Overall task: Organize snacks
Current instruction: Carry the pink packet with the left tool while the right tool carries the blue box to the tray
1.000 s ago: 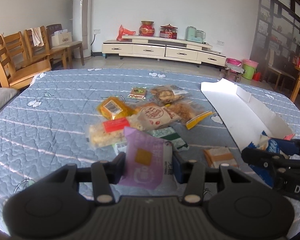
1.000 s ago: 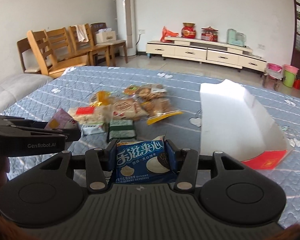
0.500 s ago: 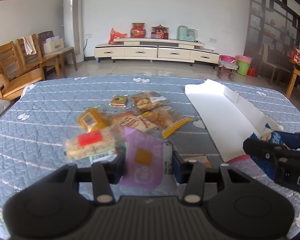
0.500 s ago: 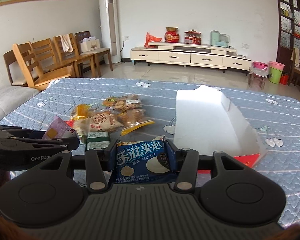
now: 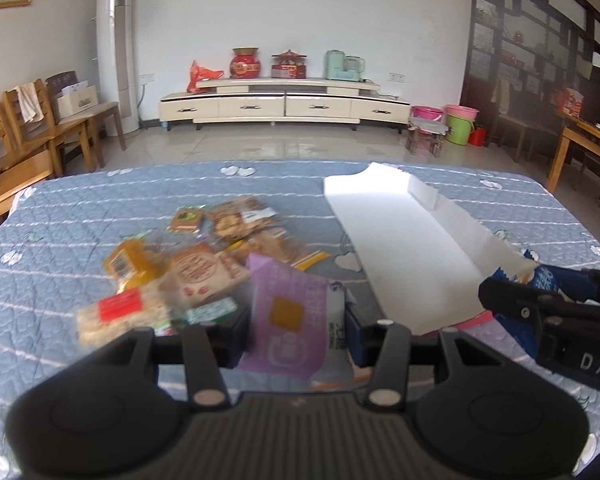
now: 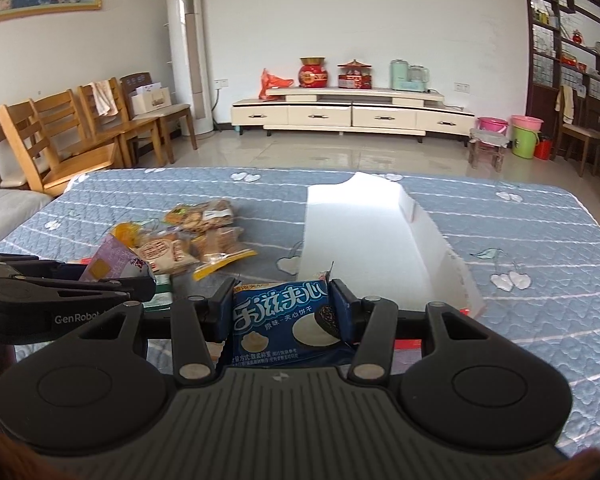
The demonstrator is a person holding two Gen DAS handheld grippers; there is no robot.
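Furthest to my left lay the snack heap (image 5: 188, 276), a loose jumble of crinkly clear and printed wrappers on the quilted blue bedspread (image 5: 60, 220), its stitched diamond pattern crossed by pale stripes. In that heap I made out a lumpy orange packet (image 5: 128, 264) and a pale puffed bar with a red label (image 5: 120, 312), both blurred. Next over, my left gripper (image 5: 296, 332) was closed on a thin, glossy purple sachet (image 5: 288, 320) with a square golden patch; the sachet stood tilted between the dark pads, pinched at both edges. Right of it stretched the white cardboard box (image 5: 400, 248), flat and long, with a low folded wall along its far side. Over its near end my right gripper (image 6: 282, 316) was clamped on a shiny dark-blue biscuit pack (image 6: 280, 320), a rectangular pouch printed with white lettering and round sandwich biscuits, gripped by its two sides and held above the spread.
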